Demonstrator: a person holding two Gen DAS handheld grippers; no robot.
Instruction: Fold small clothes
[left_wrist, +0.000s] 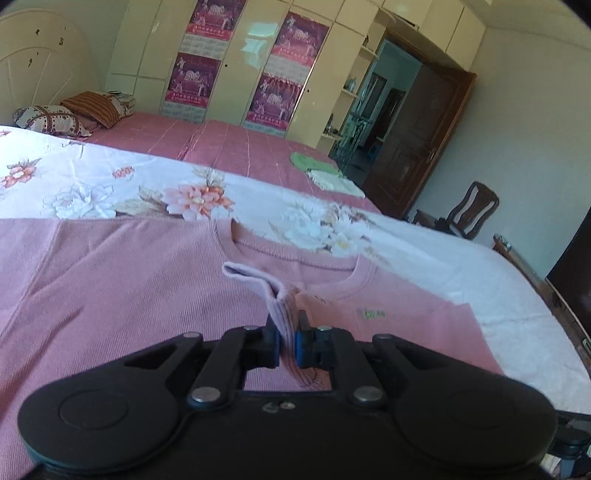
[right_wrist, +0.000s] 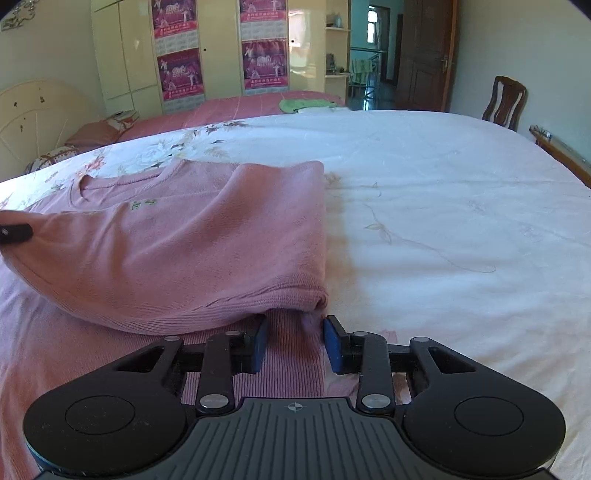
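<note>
The sweater (left_wrist: 122, 295) is pink, fine-ribbed knit, with a round neck toward twelve o'clock in the left wrist view and a small green mark on the chest at about two o'clock from the collar. It lies front up on the bed. A ribbed cuff or hem edge (which one is unclear) stands lifted in a narrow fold at its middle. In the right wrist view the sweater (right_wrist: 184, 251) has one side folded over, with the ribbed hem at six o'clock.
</note>
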